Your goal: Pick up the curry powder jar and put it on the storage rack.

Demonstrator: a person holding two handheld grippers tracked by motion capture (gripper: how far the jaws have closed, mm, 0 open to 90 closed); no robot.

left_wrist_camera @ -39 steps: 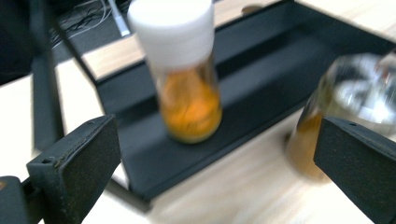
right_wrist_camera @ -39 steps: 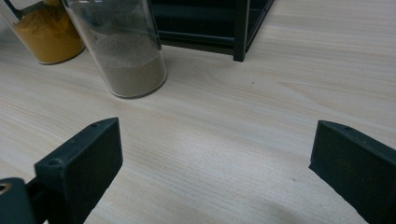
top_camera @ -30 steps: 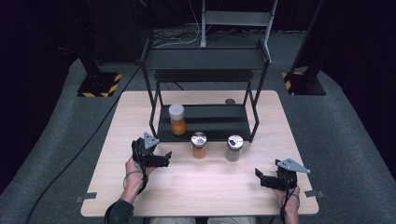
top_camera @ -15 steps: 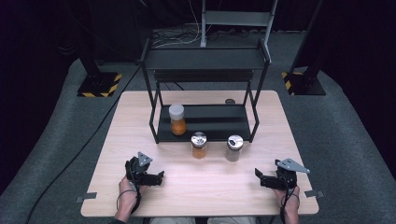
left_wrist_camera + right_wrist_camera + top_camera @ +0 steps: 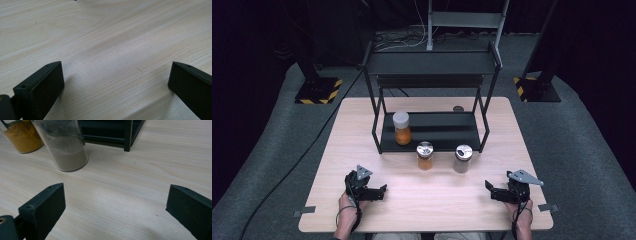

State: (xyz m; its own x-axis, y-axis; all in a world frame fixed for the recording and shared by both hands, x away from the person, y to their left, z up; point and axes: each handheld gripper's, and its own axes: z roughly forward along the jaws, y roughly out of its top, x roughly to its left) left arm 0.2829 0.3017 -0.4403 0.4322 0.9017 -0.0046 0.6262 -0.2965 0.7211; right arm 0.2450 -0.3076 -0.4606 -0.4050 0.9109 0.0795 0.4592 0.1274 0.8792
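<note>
While both grippers' blocky black jaws gape wide and empty, pale grained wood table (image 5: 112,50) lies beneath.

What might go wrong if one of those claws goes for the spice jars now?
The orange spice jar and the grey spice jar stand close together on the table, so the open right gripper might knock one while grasping the other. Both stand right before the black rack, which a jaw could strike.

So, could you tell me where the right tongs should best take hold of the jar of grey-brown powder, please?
Probably around the glass body of the grey-brown powder jar, below its metal lid. It stands upright and round, so the open right tongs can come in level from the table's front edge, clear of the orange jar beside it.
</note>
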